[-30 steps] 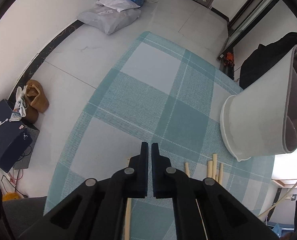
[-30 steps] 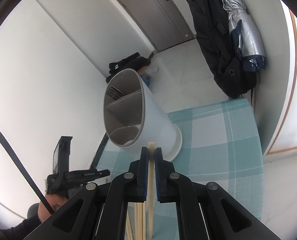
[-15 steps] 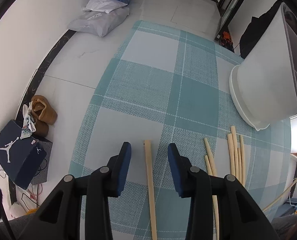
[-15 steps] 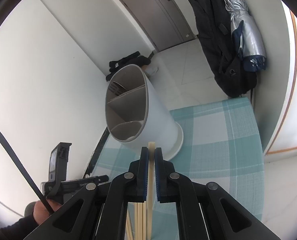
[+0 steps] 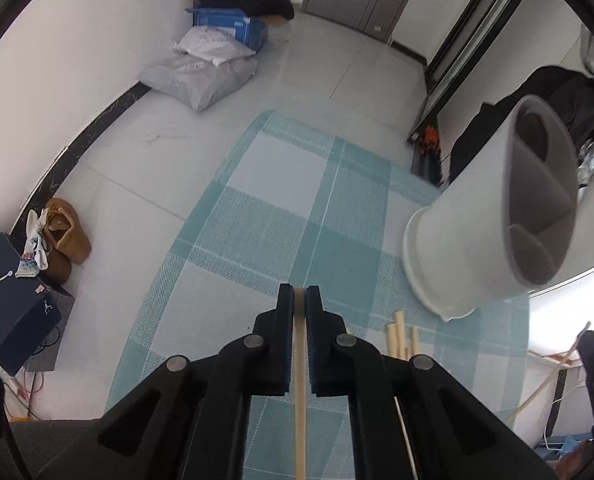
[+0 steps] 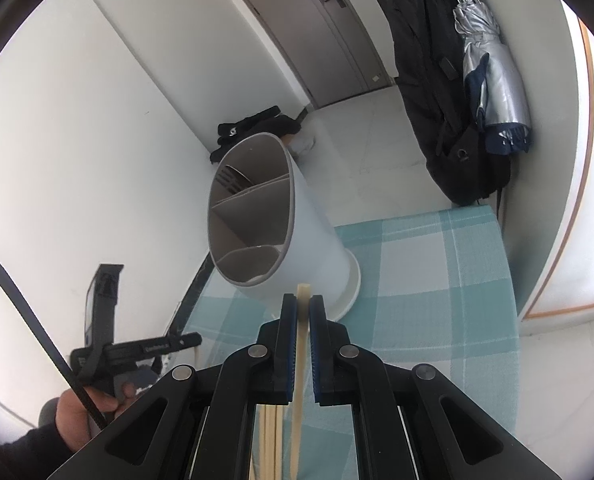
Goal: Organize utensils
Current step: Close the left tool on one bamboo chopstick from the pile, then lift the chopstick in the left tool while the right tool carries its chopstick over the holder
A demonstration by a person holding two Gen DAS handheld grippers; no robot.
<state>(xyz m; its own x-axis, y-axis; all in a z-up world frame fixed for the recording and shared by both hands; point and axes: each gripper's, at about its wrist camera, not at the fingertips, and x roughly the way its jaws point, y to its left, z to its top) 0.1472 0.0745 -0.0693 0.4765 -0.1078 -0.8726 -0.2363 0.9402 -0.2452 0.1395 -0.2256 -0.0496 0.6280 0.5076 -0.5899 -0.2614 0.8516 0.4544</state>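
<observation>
My left gripper [image 5: 299,294] is shut on a pale wooden chopstick [image 5: 299,380] that runs back between its fingers, above the checked teal cloth [image 5: 281,216]. My right gripper [image 6: 303,302] is shut on another wooden chopstick [image 6: 301,344], whose tip sticks out just past the fingers. The white utensil holder [image 6: 297,232] with grey divided compartments stands on the cloth right ahead of the right gripper; it also shows at the right of the left wrist view [image 5: 493,232]. Several loose chopsticks [image 5: 397,338] lie on the cloth by the holder's base.
The table with the teal cloth stands over a tiled floor. Below to the left are brown shoes [image 5: 63,236], a blue shoebox [image 5: 9,300], plastic bags [image 5: 201,76]. A dark coat and a folded umbrella [image 6: 493,92] hang at the right wall. The left gripper's handle and hand [image 6: 109,356] show.
The left gripper was open over a chopstick lying on the cloth half a second ago; now it is shut on it and lifted. The right gripper stays shut on its chopstick, nearly still.
</observation>
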